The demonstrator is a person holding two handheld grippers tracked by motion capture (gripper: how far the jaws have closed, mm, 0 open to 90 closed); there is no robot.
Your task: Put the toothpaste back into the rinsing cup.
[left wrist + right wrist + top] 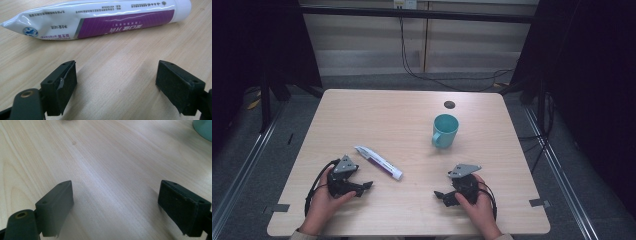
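While both grippers rest low near the front edge of the wooden table point(362, 115), the toothpaste tube point(378, 162) lies flat between them, closer to the left gripper point(366, 186). In the high view that gripper points toward the table's middle, its tips just short of the tube's capped end. In the left gripper view the white and purple tube point(100, 21) stretches across the top, crimped end at the left and cap end at the right, lying crosswise ahead of the jaws and apart from them; bare wood shows between the wide-spread pads. The right gripper point(439, 195) sits well apart from the tube, its jaws equally wide over bare wood point(105, 170). A teal mug point(445, 130) stands upright farther back, beyond the right gripper, its edge in the top right corner of the right gripper view point(203, 128).
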